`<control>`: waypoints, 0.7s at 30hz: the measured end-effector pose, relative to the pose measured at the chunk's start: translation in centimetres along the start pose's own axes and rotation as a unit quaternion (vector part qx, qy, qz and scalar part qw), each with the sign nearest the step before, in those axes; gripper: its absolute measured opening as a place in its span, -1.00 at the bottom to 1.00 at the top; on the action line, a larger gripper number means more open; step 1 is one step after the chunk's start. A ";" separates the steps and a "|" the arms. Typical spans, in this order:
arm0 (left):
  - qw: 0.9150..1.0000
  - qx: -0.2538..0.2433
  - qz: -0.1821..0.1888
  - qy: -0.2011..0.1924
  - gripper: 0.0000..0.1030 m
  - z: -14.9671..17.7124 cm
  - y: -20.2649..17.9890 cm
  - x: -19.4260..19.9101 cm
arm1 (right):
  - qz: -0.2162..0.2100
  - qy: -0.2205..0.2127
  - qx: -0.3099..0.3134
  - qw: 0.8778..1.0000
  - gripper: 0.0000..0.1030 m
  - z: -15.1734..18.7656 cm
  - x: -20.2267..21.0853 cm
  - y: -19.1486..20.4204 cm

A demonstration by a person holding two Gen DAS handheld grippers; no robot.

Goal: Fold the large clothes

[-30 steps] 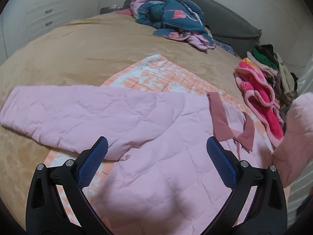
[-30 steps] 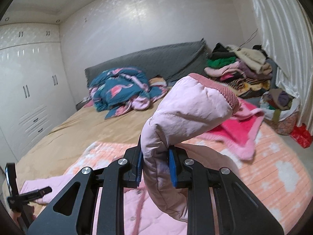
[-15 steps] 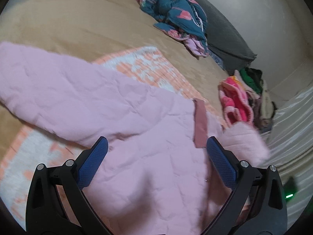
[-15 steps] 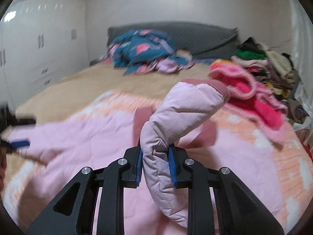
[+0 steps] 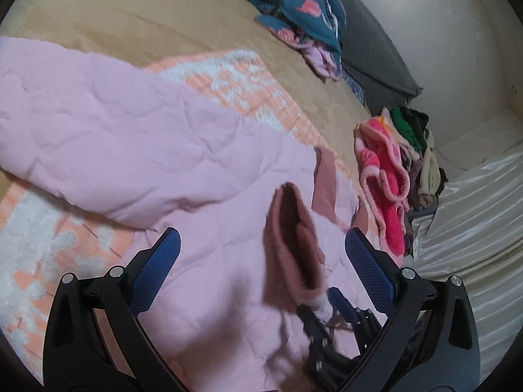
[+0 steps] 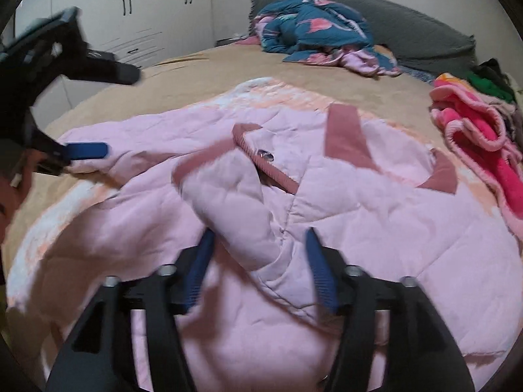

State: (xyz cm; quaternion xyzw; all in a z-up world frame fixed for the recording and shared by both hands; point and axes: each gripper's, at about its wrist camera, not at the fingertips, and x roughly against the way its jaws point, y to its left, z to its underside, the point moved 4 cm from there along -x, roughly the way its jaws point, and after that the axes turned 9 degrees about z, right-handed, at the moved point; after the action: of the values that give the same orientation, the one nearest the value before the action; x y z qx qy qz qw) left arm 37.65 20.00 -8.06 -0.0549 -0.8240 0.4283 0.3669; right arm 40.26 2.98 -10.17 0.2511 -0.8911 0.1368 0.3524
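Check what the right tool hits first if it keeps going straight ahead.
Likely the folded-over sleeve of the pink quilted jacket, lying between the open right tool fingers; depth is unclear.

A wide bed (image 6: 209, 65) with a tan cover carries everything. A peach-and-white blanket (image 5: 248, 78) lies across its near part under a pink quilted jacket (image 6: 376, 215). A teal flamingo-print quilt (image 6: 313, 29) sits far, a hot-pink fleece garment (image 6: 483, 140) right.
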 end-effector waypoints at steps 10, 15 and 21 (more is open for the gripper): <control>0.996 -0.018 0.017 0.085 0.82 4.6 -1.8 -6.5 | 0.064 -0.034 -0.094 0.993 0.56 1.3 6.8 -9.2; 0.995 -0.046 -0.024 0.082 -0.23 5.7 -1.8 -8.2 | 0.117 -0.015 -0.180 0.977 0.56 3.8 8.2 -16.7; 0.994 -0.096 -0.022 0.055 -0.79 5.4 -3.6 -7.1 | 0.160 0.017 -0.241 0.957 0.56 6.1 8.4 -23.4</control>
State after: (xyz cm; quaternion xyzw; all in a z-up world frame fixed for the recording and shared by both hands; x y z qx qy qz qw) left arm 40.13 11.31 -11.32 -0.0954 -0.8410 0.3350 0.4140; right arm 44.32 -22.14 -7.10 0.0103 -0.9201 -0.0229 0.3908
